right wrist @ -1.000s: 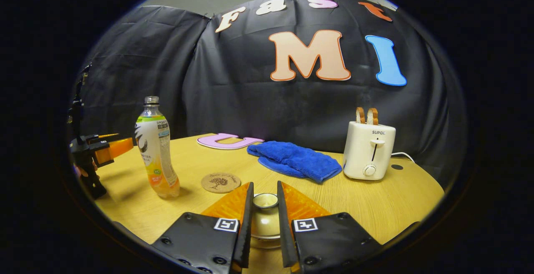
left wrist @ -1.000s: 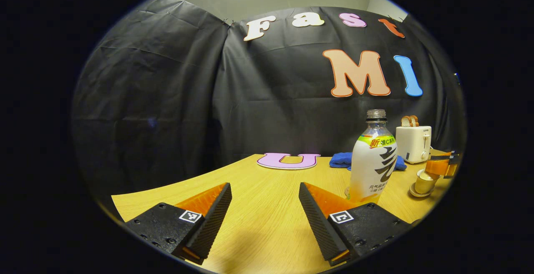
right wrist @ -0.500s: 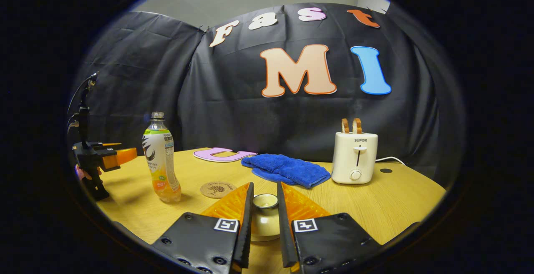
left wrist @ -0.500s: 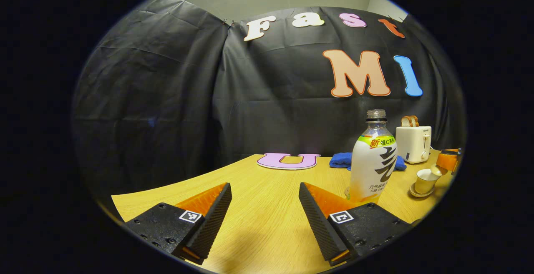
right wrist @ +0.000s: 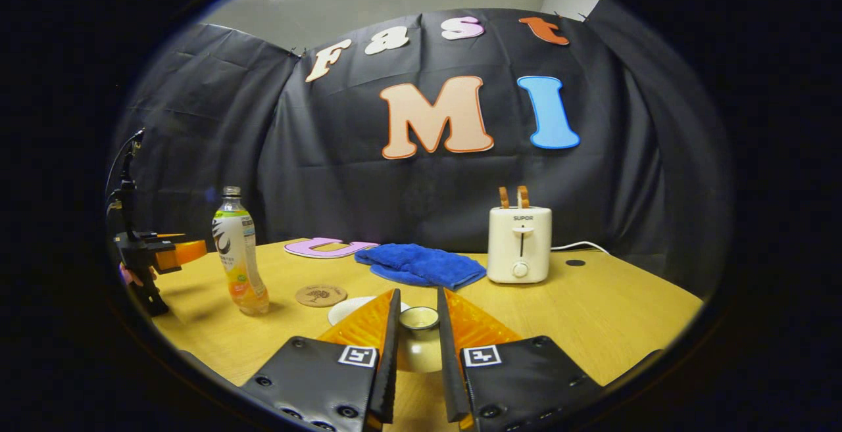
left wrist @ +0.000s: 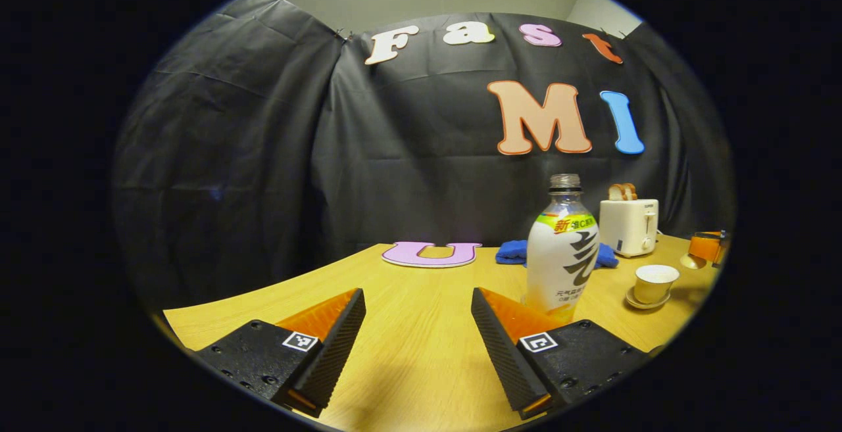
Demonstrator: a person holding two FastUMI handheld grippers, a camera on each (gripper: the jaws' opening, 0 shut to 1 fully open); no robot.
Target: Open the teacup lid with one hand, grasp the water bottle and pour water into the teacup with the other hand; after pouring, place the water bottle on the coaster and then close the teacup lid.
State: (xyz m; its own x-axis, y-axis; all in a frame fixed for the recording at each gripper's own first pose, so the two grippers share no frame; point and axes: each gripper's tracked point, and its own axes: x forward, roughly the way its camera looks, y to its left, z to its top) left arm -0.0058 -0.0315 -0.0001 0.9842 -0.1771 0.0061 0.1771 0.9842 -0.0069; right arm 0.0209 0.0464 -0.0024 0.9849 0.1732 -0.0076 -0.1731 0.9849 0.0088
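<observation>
Teacup lid (right wrist: 419, 318) between right tool (right wrist: 418, 346) fingers.

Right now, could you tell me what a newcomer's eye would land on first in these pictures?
Probably the right gripper, its orange fingers pinching the teacup lid at the bottom of the right gripper view. Next, the water bottle standing just beyond the open left gripper, with the uncovered teacup to its right.
</observation>
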